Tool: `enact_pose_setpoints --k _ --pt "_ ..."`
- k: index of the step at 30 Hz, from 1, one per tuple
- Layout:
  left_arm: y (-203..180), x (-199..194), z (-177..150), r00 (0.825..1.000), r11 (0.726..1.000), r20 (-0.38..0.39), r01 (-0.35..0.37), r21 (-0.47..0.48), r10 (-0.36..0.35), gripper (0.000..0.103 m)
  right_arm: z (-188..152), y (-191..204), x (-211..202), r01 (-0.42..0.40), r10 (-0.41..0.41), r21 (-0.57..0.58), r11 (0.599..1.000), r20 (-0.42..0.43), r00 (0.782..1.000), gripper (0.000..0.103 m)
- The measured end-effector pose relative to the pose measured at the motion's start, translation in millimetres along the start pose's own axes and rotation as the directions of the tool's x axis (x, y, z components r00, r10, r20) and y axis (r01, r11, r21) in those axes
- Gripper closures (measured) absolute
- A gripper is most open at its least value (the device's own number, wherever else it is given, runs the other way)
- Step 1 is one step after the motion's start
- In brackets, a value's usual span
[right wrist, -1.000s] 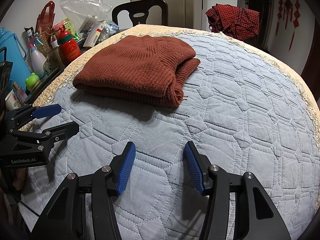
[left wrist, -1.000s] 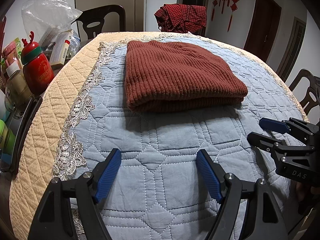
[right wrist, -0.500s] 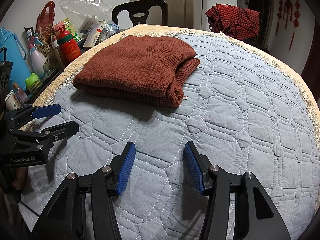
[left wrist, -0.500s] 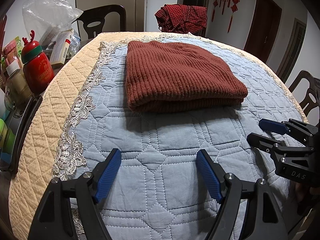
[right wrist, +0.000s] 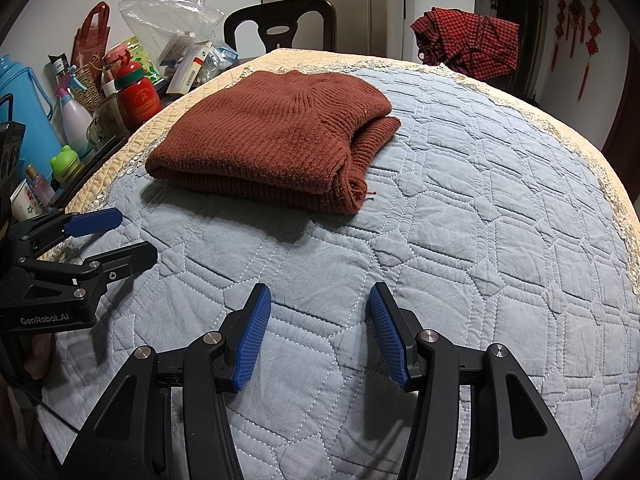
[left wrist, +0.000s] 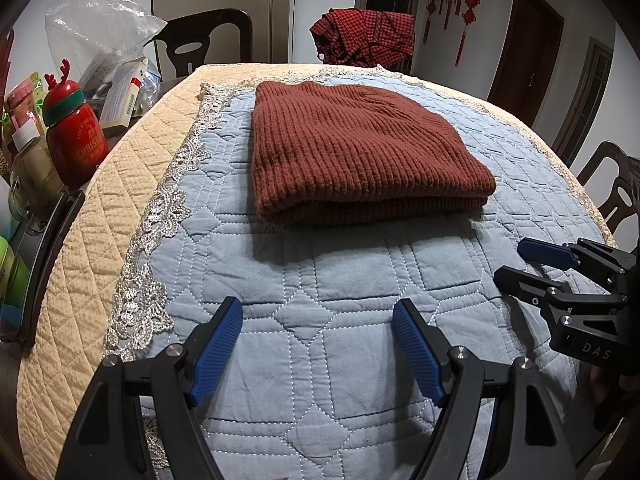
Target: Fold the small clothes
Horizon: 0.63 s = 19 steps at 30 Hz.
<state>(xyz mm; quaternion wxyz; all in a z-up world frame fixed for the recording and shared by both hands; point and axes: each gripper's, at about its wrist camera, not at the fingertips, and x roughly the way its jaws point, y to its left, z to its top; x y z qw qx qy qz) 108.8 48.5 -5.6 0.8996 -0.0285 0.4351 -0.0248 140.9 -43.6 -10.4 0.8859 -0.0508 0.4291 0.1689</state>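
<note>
Quilted table: folded sweater centre, clutter left; both hand-held grippers released, empty.

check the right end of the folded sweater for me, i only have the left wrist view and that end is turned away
Observer: In the right wrist view the sweater shows its stacked layers at that end, and a lower ribbed layer sticks out past the top one.
Operator: anything hanging loose there
Observer: Yes, a short loose thread trails from the near right corner onto the quilt.
Operator: what's off my left edge
Observer: A blue jug stands beyond the red bottle, off the quilt.
</note>
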Motion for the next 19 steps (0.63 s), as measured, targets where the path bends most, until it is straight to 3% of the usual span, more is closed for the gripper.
enact_pose_setpoints --k 19 --pt "0.3 1.1 1.4 1.000 1.000 -0.006 -0.014 -0.001 0.014 0.021 0.2 -0.5 -0.3 0.000 0.000 0.000 1.000 0.000 1.000 0.051"
